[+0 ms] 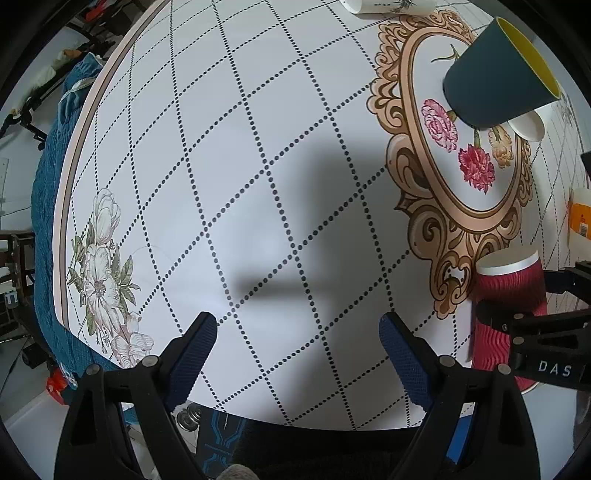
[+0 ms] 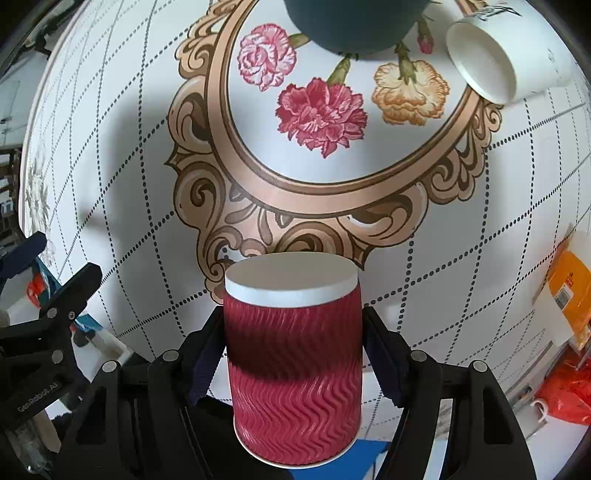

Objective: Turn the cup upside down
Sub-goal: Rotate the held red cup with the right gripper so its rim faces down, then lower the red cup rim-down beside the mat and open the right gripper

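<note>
A red ripple-walled paper cup (image 2: 293, 369) stands upside down near the table's front edge, white base up, wide rim down. My right gripper (image 2: 293, 354) has a finger on each side of it; the jaws sit close to the cup wall, and I cannot tell if they press it. The cup also shows in the left wrist view (image 1: 511, 306), with the right gripper's fingers (image 1: 532, 325) around it. My left gripper (image 1: 297, 350) is open and empty, hovering over the bare tablecloth to the cup's left.
A dark teal cup (image 1: 498, 70) with yellow inside stands upright on the floral medallion; it also shows in the right wrist view (image 2: 351, 22). A white paper cup (image 2: 498, 62) lies on its side beside it. Another white cup (image 1: 388, 5) lies at the far edge. An orange box (image 2: 569, 288) sits right.
</note>
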`<control>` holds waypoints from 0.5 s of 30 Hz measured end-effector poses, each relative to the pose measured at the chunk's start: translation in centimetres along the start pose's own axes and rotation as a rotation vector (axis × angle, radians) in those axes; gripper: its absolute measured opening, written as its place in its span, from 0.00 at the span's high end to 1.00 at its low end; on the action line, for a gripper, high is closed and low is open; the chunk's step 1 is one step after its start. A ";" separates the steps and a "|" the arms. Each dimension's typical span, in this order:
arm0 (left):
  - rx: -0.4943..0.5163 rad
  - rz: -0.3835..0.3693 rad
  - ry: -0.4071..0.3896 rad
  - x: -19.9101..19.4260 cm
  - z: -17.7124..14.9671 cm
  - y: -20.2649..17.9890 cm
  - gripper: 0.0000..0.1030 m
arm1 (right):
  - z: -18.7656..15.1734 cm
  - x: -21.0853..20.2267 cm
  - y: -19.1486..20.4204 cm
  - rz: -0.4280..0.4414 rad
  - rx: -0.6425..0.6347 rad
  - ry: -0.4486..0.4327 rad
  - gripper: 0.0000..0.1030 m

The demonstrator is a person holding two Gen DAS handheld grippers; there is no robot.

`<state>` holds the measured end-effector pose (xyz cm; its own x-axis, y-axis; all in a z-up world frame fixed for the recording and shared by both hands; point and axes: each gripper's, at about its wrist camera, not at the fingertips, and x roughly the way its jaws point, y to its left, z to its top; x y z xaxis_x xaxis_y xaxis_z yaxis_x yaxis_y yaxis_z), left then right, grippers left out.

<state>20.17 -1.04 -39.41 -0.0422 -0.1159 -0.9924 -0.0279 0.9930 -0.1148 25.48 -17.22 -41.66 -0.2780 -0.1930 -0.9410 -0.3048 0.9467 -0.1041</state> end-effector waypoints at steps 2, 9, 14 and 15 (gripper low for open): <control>0.002 0.000 0.001 -0.2 0.1 -0.9 0.13 | -0.7 -0.3 -0.9 0.009 0.012 -0.028 0.29; 0.011 0.002 -0.008 -0.5 -0.2 -1.0 0.13 | -4.0 -3.3 -5.1 0.084 0.108 -0.224 0.29; 0.007 0.004 -0.012 -0.8 -0.1 -1.4 0.13 | -6.3 -7.3 -7.4 0.067 0.186 -0.470 0.29; 0.006 0.005 -0.014 -0.9 -0.1 -1.6 0.13 | -6.7 -8.2 -7.5 0.050 0.202 -0.527 0.29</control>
<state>20.17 -2.54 -38.32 -0.0285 -0.1102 -0.9935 -0.0212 0.9937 -0.1097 23.95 -24.50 -31.03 0.2209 -0.0407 -0.9744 -0.1082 0.9919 -0.0660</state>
